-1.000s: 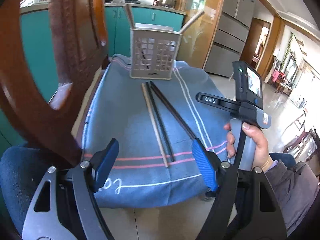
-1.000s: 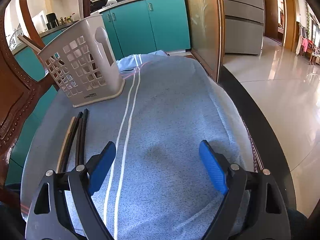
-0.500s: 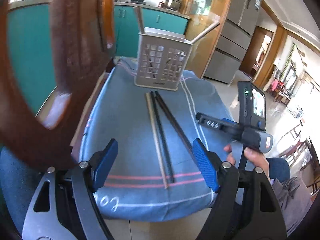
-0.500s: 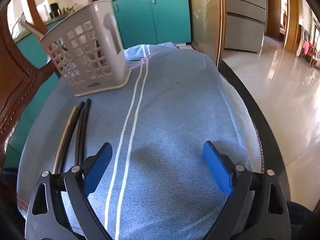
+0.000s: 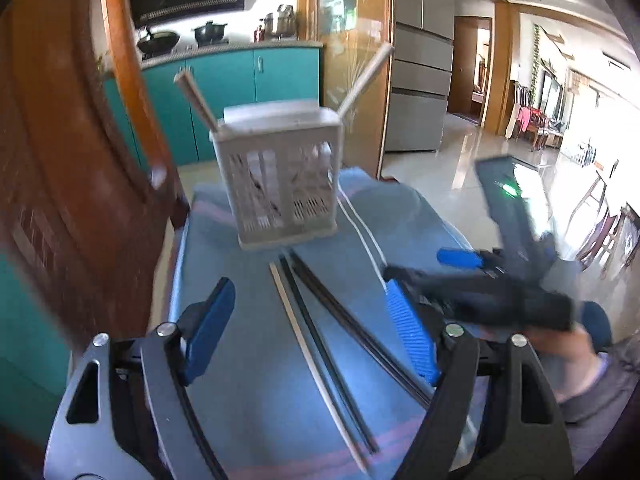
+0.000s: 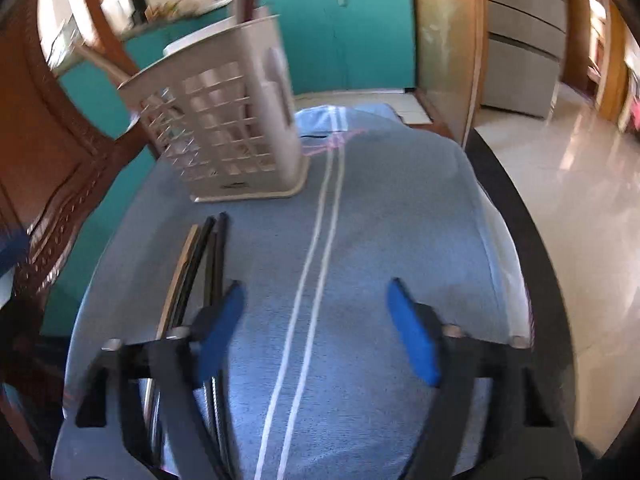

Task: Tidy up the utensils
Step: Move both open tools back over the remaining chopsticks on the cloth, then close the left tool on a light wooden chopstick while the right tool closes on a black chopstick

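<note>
A beige slotted utensil basket (image 5: 280,176) stands at the far end of a blue cloth (image 5: 256,344), with two sticks leaning out of it. It also shows in the right wrist view (image 6: 228,140). Several chopsticks, one pale wood (image 5: 316,364) and the others black (image 5: 332,364), lie side by side on the cloth in front of it. They also show in the right wrist view (image 6: 200,264). My left gripper (image 5: 308,332) is open and empty, low over the chopsticks. My right gripper (image 6: 316,328) is open and empty, just right of the chopsticks; it shows at the right of the left wrist view (image 5: 424,272).
A carved wooden chair back (image 5: 60,160) rises close on the left. The cloth covers a round dark-rimmed table (image 6: 532,264) whose edge drops to a tiled floor on the right. Teal cabinets (image 6: 360,36) and a fridge stand behind.
Both grippers have moved forward and lower, closer to the chopsticks and the basket. The right gripper has shifted left toward the chopsticks. Both stayed open and empty.
</note>
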`<move>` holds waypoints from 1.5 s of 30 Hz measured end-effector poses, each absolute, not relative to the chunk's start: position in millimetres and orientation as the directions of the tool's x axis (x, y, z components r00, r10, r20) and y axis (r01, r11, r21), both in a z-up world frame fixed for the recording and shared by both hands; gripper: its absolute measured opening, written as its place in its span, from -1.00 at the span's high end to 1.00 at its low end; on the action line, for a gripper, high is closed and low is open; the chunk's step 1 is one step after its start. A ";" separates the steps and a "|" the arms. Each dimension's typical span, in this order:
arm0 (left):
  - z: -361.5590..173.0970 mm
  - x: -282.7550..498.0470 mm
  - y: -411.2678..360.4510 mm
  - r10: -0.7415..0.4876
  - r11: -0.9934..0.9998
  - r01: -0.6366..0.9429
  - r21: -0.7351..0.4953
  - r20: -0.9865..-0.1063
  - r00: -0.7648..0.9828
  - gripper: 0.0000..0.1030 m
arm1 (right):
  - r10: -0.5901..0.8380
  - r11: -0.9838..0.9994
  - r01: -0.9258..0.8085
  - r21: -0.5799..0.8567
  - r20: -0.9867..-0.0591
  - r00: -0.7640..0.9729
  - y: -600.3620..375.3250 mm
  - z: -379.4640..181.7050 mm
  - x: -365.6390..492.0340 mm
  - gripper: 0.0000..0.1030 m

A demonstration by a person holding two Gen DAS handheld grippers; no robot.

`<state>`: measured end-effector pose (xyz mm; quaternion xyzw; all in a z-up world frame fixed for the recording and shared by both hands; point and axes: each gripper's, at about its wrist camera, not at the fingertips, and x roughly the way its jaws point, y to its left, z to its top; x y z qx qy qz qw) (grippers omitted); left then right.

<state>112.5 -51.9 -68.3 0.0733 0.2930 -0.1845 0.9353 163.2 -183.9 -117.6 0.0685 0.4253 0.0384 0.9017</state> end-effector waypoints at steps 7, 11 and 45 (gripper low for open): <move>-48.9 194.2 -57.9 -0.245 0.939 0.339 0.057 -0.581 0.776 0.12 | 0.291 0.957 -0.157 0.245 -0.813 0.504 -157.3 -115.5 198.6 -0.01; -73.3 216.9 -46.4 -0.231 0.967 0.248 -0.066 -0.644 0.729 0.12 | 0.270 0.959 -0.204 0.197 -0.856 0.442 -127.8 -132.8 220.5 -0.01; -159.6 228.8 -70.5 -0.175 0.964 0.262 -0.039 -0.836 0.520 0.80 | 0.128 0.992 -0.058 0.115 -0.840 0.527 -162.0 -142.5 210.9 0.85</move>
